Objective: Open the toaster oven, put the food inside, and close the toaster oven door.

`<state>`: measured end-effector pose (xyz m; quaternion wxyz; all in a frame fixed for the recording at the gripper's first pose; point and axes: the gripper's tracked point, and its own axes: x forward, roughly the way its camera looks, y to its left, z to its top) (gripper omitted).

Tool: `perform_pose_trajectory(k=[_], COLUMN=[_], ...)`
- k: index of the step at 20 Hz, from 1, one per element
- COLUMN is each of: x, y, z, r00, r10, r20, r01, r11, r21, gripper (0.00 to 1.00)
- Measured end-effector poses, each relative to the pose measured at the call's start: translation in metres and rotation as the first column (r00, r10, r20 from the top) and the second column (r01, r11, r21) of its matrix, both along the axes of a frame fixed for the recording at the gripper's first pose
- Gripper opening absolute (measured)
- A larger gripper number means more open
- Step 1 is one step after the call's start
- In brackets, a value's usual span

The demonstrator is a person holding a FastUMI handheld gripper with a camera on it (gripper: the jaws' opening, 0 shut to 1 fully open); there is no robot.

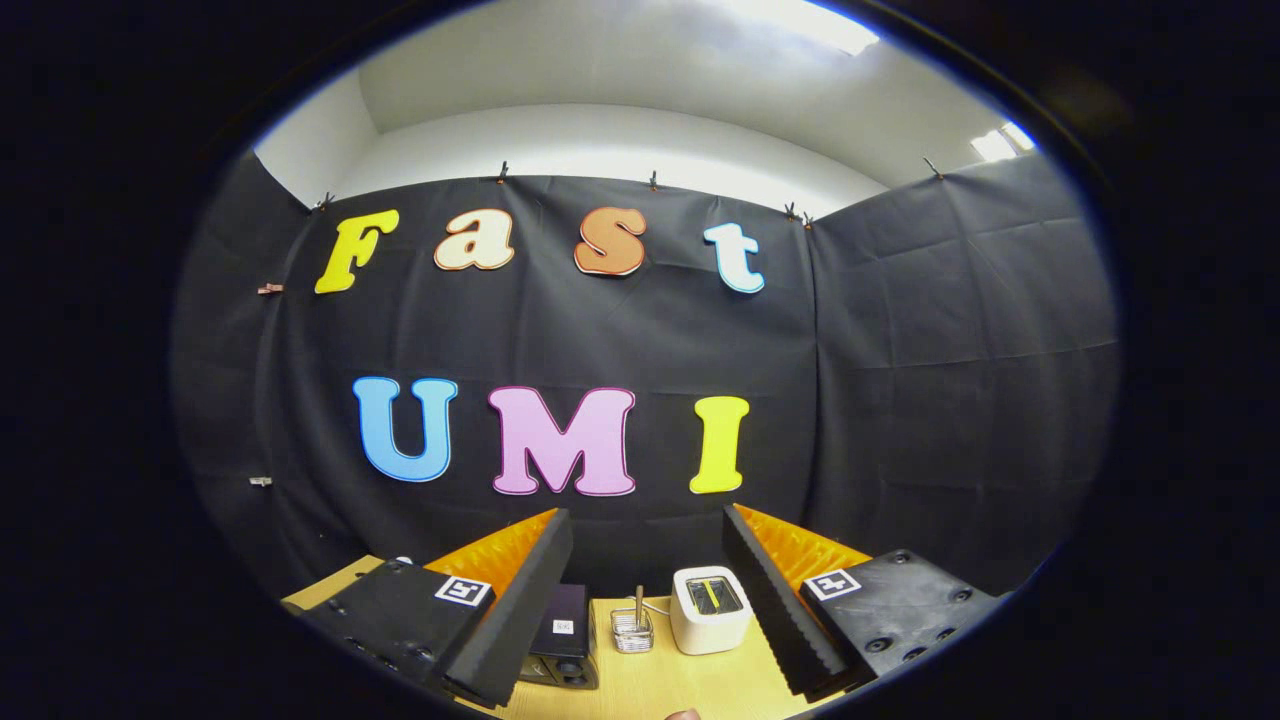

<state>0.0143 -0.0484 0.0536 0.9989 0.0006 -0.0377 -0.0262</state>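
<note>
My gripper [645,540] is held high above a wooden table [680,685] and stands open, with nothing between its fingers. Far below and between them, a small black toaster oven [562,640] sits on the table, its left side hidden behind the left finger [520,600]. I cannot tell whether its door is open or closed. A small brown rounded thing [684,714], perhaps the food, peeks in at the table's near edge.
A small wire rack [632,630] with an upright stick stands just right of the black oven. Next to it, close to the right finger [775,600], sits a white boxy appliance [710,610] with a dark top window. Black cloth walls close the booth behind and at both sides.
</note>
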Motion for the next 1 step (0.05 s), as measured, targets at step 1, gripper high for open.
perform_pose_trajectory(k=[1], x=[0.0005], y=[-0.0016], z=[-0.0034], r00=[1.000], r10=[-0.003], r20=[-0.002], r01=[0.003], r11=[1.000], r21=[0.003], gripper=[0.98])
